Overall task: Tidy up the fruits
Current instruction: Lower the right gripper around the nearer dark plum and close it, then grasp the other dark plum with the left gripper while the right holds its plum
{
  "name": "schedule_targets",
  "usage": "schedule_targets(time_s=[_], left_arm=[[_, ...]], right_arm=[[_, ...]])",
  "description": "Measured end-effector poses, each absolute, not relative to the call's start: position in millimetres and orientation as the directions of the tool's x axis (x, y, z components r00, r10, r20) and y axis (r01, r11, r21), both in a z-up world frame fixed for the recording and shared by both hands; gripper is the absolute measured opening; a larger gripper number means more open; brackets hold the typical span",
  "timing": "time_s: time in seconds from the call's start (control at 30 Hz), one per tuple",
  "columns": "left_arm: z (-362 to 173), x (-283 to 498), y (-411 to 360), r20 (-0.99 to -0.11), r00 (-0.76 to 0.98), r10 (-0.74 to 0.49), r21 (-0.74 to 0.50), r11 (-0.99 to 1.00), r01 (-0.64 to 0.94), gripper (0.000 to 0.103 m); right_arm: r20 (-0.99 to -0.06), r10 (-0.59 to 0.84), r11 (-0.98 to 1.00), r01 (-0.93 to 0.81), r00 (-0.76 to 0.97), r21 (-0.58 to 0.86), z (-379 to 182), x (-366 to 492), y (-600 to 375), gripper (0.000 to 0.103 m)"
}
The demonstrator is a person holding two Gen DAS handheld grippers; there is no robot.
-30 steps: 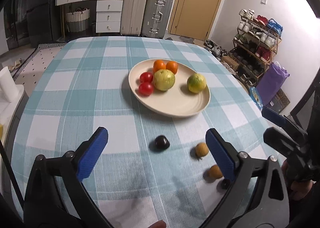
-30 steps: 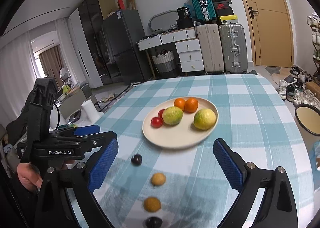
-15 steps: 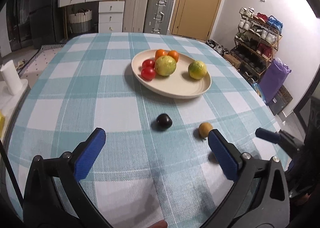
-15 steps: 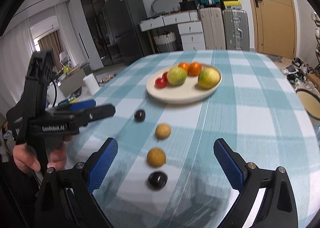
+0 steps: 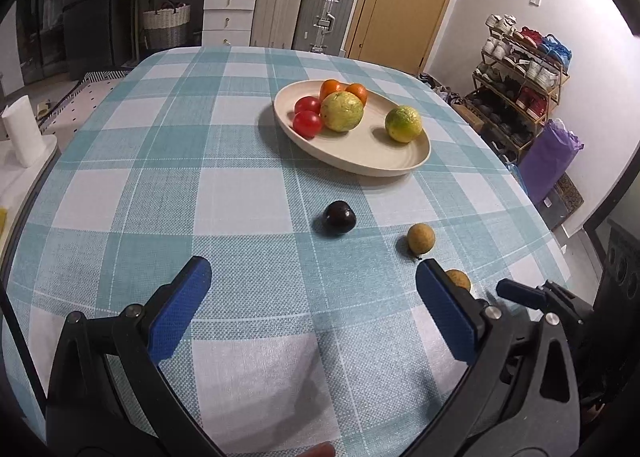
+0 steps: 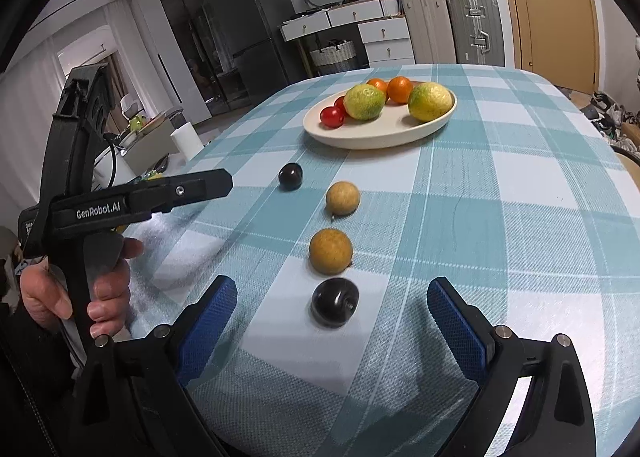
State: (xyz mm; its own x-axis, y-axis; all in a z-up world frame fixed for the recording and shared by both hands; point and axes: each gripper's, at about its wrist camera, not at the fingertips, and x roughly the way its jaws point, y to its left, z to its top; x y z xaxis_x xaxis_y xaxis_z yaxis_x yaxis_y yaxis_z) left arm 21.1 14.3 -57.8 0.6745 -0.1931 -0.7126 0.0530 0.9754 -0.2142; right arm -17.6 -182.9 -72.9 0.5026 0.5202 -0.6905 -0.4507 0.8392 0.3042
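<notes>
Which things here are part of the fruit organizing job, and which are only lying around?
Part of the job: plate holding tomatoes, oranges and two green-yellow citrus; loose on the tablecloth, near dark plum, far dark plum, two brown longans; both open tools.

Only lying around: paper roll, suitcases, shoe rack, purple bag.

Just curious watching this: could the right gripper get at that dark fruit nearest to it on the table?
Probably yes. The right gripper is open, the nearest dark fruit lies between its fingers, and nothing lies in the way.
</notes>
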Motion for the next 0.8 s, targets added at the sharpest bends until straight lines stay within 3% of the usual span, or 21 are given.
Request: schedule_targets(time_s=[0.13, 0.3, 0.37, 0.43, 0.5, 0.63, 0.8], left_arm=[[-60.2, 20.9, 17.2, -0.718, 0.670, -0.191, -0.216, 0.975, 0.046, 0.102], [-61.7, 22.1, 22.0, -0.721, 0.666, -0.191, -0.227, 0.973, 0.033, 0.102], [-61.9, 23.2, 23.7, -0.722, 0.665, -0.192, -0.231, 0.972, 0.029, 0.102], [-62.6, 24.8, 24.6, -0.725, 0.661, -0.193, -0.233, 0.972, 0.028, 0.102], [-63.2, 25.9, 25.0, -0.727, 0.657, -0.199, -0.240, 0.970, 0.029, 0.102], [-63.2, 26.2, 25.0, -0.726, 0.658, -0.200, -0.240, 0.970, 0.031, 0.102], [-62.8, 28.8, 26.5, -0.727, 0.654, -0.208, -0.249, 0.968, 0.031, 0.102]], right_arm=[[-0.697, 0.527, 0.833, -0.458, 0.486, 0.310, -77.8, -18.5, -178.8, 0.082], [-0.695, 0.536, 0.827, -0.464, 0.479, 0.318, -78.3, -18.4, -177.6, 0.071], [-0.700, 0.527, 0.832, -0.461, 0.482, 0.309, -78.4, -18.0, -177.0, 0.063], [-0.705, 0.520, 0.835, -0.461, 0.482, 0.301, -78.9, -18.0, -176.8, 0.046], [-0.705, 0.518, 0.836, -0.460, 0.484, 0.299, -79.4, -17.5, -177.7, 0.044], [-0.715, 0.508, 0.844, -0.445, 0.481, 0.300, -80.3, -13.7, -180.8, 0.026], [-0.709, 0.511, 0.845, -0.435, 0.486, 0.311, -79.0, -12.7, -185.9, 0.026]])
